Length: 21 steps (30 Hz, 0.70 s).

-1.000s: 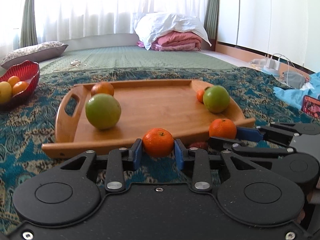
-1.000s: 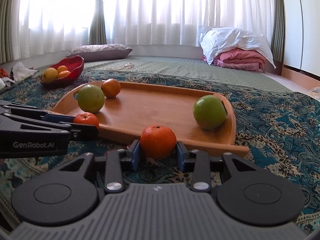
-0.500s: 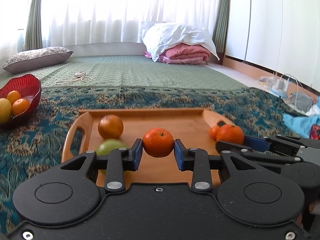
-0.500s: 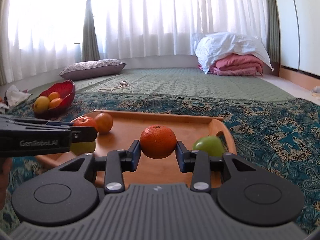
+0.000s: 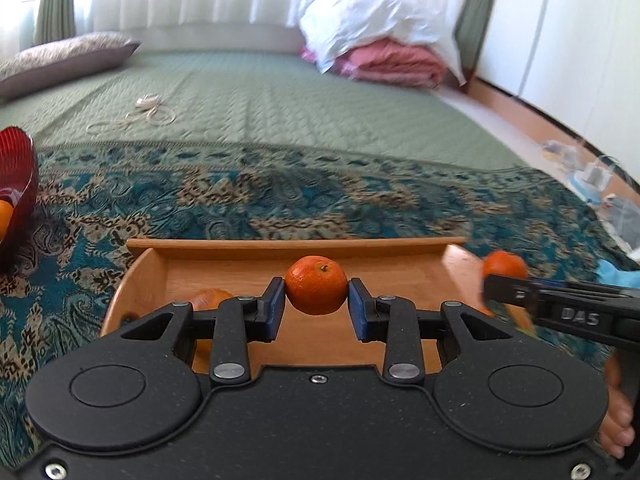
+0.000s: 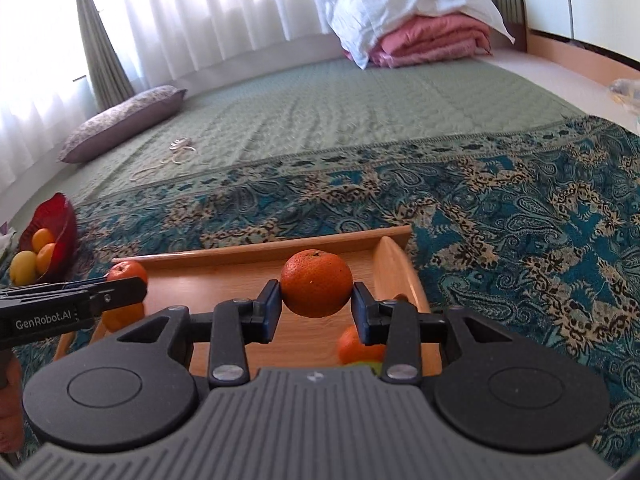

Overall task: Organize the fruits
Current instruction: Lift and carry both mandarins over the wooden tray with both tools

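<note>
My left gripper point(image 5: 316, 312) is shut on a small orange tangerine point(image 5: 316, 285) and holds it in the air above the wooden tray point(image 5: 296, 246). My right gripper point(image 6: 316, 312) is shut on a second tangerine point(image 6: 316, 283), also above the tray point(image 6: 264, 251). Each gripper shows in the other view with its fruit: the right one point(image 5: 505, 266), the left one point(image 6: 127, 272). Another orange point(image 5: 210, 298) lies in the tray, partly hidden. An orange point(image 6: 354, 345) and a green fruit point(image 6: 366, 365) peek out below my right fingers.
A red bowl point(image 6: 56, 222) with oranges and a yellow fruit stands left of the tray on the patterned teal cloth point(image 6: 520, 216). A cable point(image 5: 136, 118), a pillow point(image 6: 120, 126) and folded bedding point(image 6: 420, 36) lie on the green mat beyond. A bare foot point(image 5: 618, 420) is at right.
Both grippers have lifted higher and moved forward over the tray, each keeping its tangerine. The green fruits have dropped out of sight beneath the grippers.
</note>
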{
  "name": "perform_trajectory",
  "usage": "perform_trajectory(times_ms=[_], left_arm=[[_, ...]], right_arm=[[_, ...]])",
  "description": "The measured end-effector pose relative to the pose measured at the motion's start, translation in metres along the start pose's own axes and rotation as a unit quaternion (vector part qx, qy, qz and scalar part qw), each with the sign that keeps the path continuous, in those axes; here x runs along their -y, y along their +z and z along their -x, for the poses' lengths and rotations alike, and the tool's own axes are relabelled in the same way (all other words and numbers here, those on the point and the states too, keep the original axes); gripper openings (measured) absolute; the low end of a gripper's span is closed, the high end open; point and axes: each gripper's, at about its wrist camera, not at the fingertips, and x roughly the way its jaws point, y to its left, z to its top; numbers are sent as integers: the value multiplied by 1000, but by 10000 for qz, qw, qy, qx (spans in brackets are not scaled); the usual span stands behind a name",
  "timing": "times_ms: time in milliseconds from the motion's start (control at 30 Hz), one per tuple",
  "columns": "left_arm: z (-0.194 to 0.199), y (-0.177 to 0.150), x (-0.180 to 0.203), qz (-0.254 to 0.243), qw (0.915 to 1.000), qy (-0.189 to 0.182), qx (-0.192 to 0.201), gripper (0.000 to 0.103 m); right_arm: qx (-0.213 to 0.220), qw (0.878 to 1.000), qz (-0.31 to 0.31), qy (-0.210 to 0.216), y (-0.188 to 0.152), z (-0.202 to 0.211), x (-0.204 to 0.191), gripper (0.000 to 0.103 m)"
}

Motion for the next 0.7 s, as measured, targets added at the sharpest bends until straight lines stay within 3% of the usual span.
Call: perform_trajectory(times_ms=[233, 700], left_arm=[[-39, 12, -28, 287, 9983, 339, -375, 32], [-64, 15, -39, 274, 9962, 694, -443, 32]], right_arm=[[-313, 9990, 132, -295, 1, -33, 5, 42], [-550, 9975, 198, -390, -5, -59, 5, 42]])
